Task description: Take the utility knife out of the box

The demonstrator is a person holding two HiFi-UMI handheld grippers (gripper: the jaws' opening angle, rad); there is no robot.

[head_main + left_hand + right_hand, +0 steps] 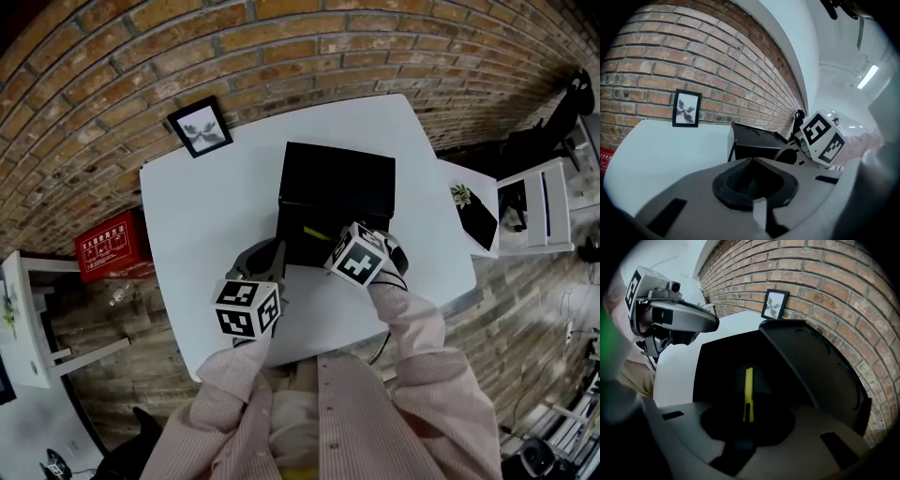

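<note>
1. One white table (187, 216).
2. One black box (337, 183) at the table's centre.
3. One yellow utility knife (748, 390) inside the box.
4. Two grippers: left gripper (275, 251) at seven o'clock of the box, right gripper (326, 246) at six o'clock.
5. Two marker cubes: left cube (248, 309), right cube (356, 255).
6. One framed picture (200, 127) at ten o'clock of the box.
7. One red case (111, 246) at nine o'clock, on the floor.
8. Perhaps two white chairs, warped at the edges: one chair (553, 197) at three o'clock, another chair (33, 323) at eight o'clock.
</note>
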